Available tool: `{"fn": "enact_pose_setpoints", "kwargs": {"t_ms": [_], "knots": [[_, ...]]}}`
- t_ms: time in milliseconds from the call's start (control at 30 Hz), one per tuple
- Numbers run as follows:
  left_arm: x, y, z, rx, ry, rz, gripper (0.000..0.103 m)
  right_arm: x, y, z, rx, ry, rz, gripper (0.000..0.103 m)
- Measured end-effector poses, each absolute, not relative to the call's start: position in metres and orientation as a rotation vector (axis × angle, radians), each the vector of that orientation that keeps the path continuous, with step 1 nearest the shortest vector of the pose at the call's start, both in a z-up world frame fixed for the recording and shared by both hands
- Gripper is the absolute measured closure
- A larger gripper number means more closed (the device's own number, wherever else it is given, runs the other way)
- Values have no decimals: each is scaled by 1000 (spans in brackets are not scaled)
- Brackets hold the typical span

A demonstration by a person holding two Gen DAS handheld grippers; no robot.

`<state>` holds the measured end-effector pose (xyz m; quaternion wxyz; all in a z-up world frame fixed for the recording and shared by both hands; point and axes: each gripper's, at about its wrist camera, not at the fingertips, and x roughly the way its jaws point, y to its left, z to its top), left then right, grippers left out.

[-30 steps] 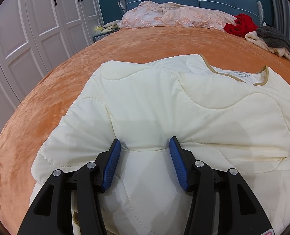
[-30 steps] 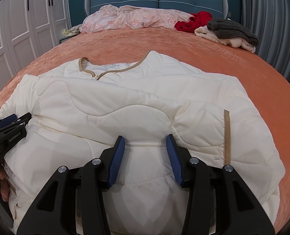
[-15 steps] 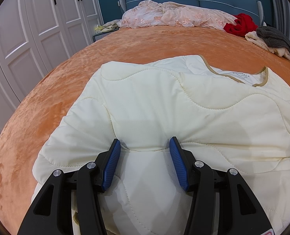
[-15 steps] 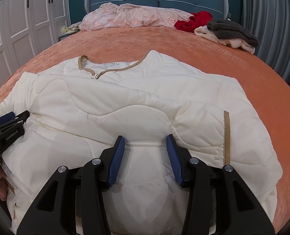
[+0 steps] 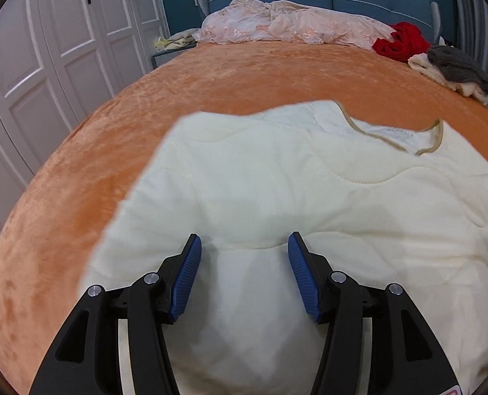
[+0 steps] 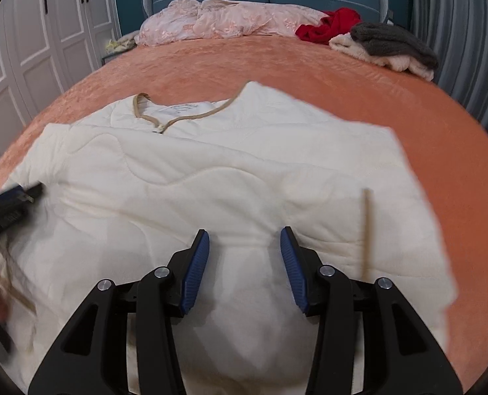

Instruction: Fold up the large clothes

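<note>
A cream quilted jacket (image 5: 277, 181) with tan collar trim lies on the orange bed, collar away from me, sleeves folded across the front; it also shows in the right wrist view (image 6: 211, 171). My left gripper (image 5: 244, 247) is open, its blue pads straddling a bulge of the jacket's near hem on the left side. My right gripper (image 6: 244, 240) is open, straddling hem fabric on the right side. The left gripper's body shows blurred at the left edge of the right wrist view (image 6: 7, 204).
The orange bedspread (image 5: 244, 75) spreads around the jacket. A pink lace garment (image 5: 286, 26), a red garment (image 5: 402, 41) and grey and cream knits (image 5: 454, 69) lie by the blue headboard. White wardrobe doors (image 5: 46, 49) stand to the left.
Both grippers have moved and the views are now blurred; the jacket's near hem bulges higher between the jaws. The jaws stay open.
</note>
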<state>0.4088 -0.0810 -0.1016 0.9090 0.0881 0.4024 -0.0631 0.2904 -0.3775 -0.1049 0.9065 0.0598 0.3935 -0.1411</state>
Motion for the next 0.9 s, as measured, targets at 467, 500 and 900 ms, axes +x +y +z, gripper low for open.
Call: {"fn": "enact_pose_setpoints", "kwargs": {"t_ms": [467, 500, 900], "knots": [[534, -42, -74, 19, 938, -77, 46, 454, -338, -59, 302, 838, 14, 57], [540, -45, -79, 8, 950, -83, 46, 471, -332, -65, 298, 862, 18, 57], [558, -42, -129, -50, 934, -59, 33, 545, -289, -115, 179, 947, 24, 97]]}}
